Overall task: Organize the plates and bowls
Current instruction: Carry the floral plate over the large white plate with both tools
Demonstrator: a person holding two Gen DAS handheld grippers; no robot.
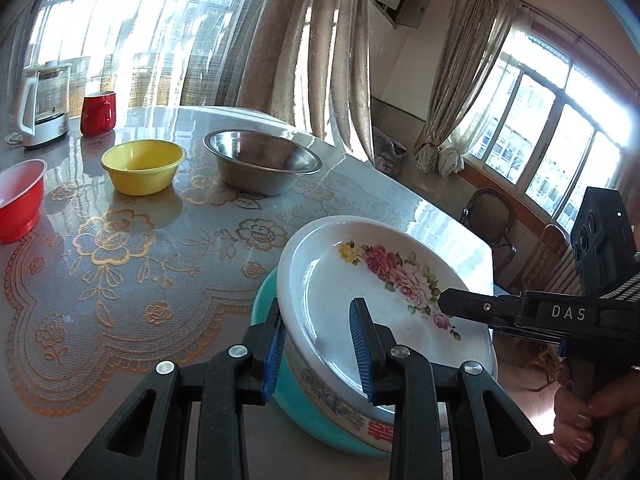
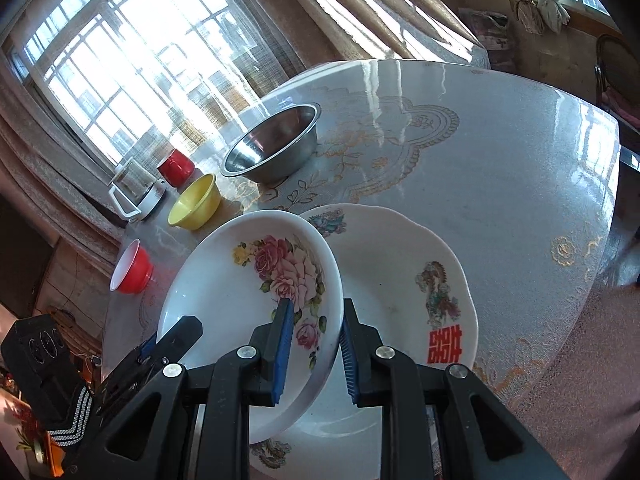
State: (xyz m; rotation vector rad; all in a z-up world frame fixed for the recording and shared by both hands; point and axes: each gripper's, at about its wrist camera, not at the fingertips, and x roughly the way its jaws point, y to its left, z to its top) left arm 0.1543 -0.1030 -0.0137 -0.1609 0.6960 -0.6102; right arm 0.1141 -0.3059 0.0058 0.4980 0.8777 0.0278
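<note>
Left wrist view: the left tool (image 1: 318, 342) grips the near rim of the rose plate (image 1: 372, 280), one blue pad under the rim and one on its upper face, jaws narrow. The right tool (image 1: 448, 302) reaches in from the right and touches the plate's opposite rim. The rose plate sits tilted above a dragon plate (image 1: 340, 408), which lies on a teal plate (image 1: 298, 400) at the desk's (image 1: 200, 248) near edge. Beyond the rose plate stands a steel bowl (image 1: 262, 162); to the left of that bowl are a yellow bowl (image 1: 143, 166) and a red bowl (image 1: 18, 200). Behind the yellow bowl stand a red mug (image 1: 98, 113) and a glass kettle (image 1: 44, 110).

Right wrist view: the right tool (image 2: 316, 344) clamps the rose plate's (image 2: 240, 280) right rim between its blue pads, jaws narrow. The left tool (image 2: 184, 330) holds the plate's left rim. The rose plate tilts over the left part of the dragon plate (image 2: 400, 280), whose red double character shows right of the tool. Beyond the rose plate are the steel bowl (image 2: 274, 146), yellow bowl (image 2: 195, 201), red bowl (image 2: 132, 266), red mug (image 2: 175, 167) and kettle (image 2: 134, 188).
</note>
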